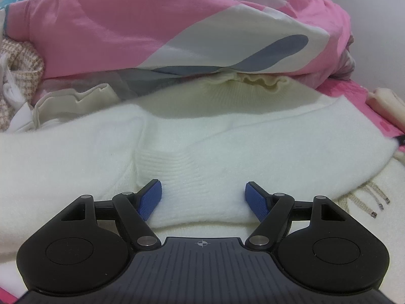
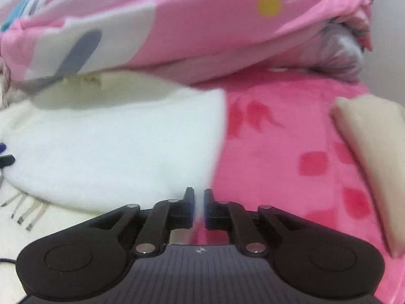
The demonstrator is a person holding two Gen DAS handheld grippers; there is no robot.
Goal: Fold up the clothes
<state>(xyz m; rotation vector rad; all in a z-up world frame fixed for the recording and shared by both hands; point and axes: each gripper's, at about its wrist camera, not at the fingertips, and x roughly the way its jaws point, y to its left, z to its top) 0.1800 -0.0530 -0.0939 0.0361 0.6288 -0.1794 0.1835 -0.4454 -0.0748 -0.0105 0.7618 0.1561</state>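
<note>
Left view only: ribbed cuff of white sweater [image 1: 192,136] between parted pads of left hand-held gripper [image 1: 203,197], untouched. Right view only: right hand-held gripper [image 2: 199,204] pinched on sweater's right edge, beside bare pink bed sheet [image 2: 283,152]. Collar tucked under pink duvet [image 1: 152,20]. Right view blurred.

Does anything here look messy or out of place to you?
Yes. The white sweater being folded has its collar tucked under a big rumpled pink quilt that crowds it from behind. At the left, other clothes lie in an unsorted heap. The right gripper pinches the sweater's edge; nothing looks torn or spilled.
</note>
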